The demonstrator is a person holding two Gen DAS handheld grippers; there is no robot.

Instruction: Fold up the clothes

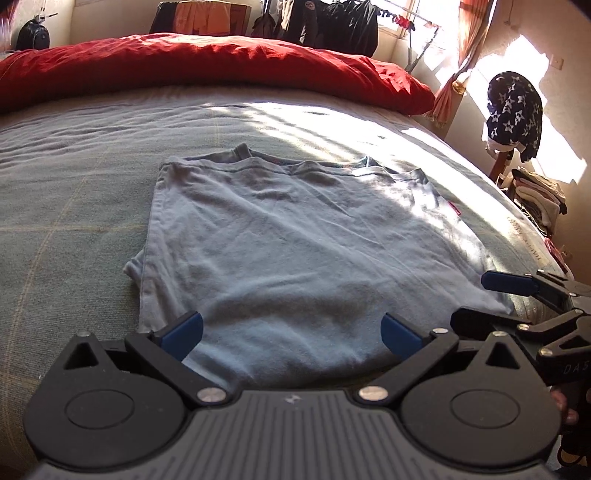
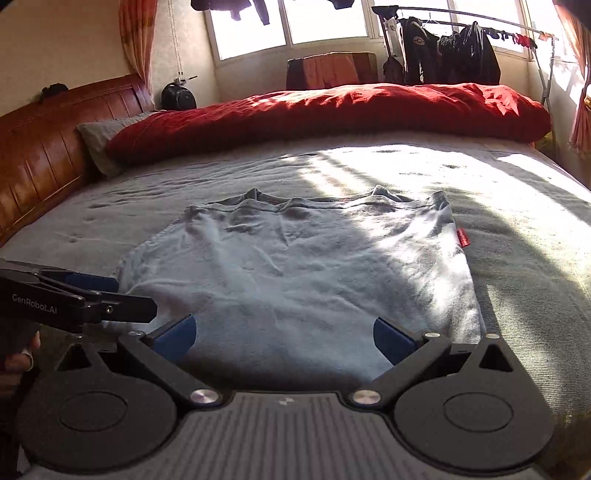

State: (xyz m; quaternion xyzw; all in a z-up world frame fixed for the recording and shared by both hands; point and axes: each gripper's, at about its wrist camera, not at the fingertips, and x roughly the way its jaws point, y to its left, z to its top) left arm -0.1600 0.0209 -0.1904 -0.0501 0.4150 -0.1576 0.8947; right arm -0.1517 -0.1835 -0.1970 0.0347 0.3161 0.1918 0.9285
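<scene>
the left tool (image 1: 291,334) has its two blue-padded fingers (image 1: 183,334) spread wide apart, released and gripping nothing, poised over the near hem of a light blue t-shirt (image 1: 295,240). the right tool (image 2: 284,338) is spread the same way, its blue pads (image 2: 175,338) well apart and empty, also above the shirt's near edge. in the left wrist view the right tool (image 1: 480,299) shows at about 3 o'clock, just beside the shirt's near right corner, with a bit of the person's hand (image 1: 563,406) behind it; whether it touches the cloth cannot be told. in the right wrist view the left tool (image 2: 122,295) comes in at 9 o'clock, near the shirt's near left corner. the t-shirt lies flat in the middle of the bed (image 2: 517,258), partly folded with its sides turned in, its neckline end toward 12 o'clock and its hem toward 6 o'clock, and a small red tag (image 2: 462,237) on its right edge. the grey bedcover is wrinkled, with a bright patch of sun falling across it and over the right half of the shirt. beyond the shirt at 12 o'clock a red duvet (image 2: 332,114) is bunched across the far side of the bed, with a grey pillow (image 2: 99,144) at its left end against a wooden headboard (image 2: 44,155). farther back stand a window (image 2: 288,26) and a clothes rack (image 2: 461,48) hung with dark garments. at 2 o'clock in the left wrist view a dark star-patterned garment (image 1: 513,110) hangs over a stack of folded clothes (image 1: 539,195).
</scene>
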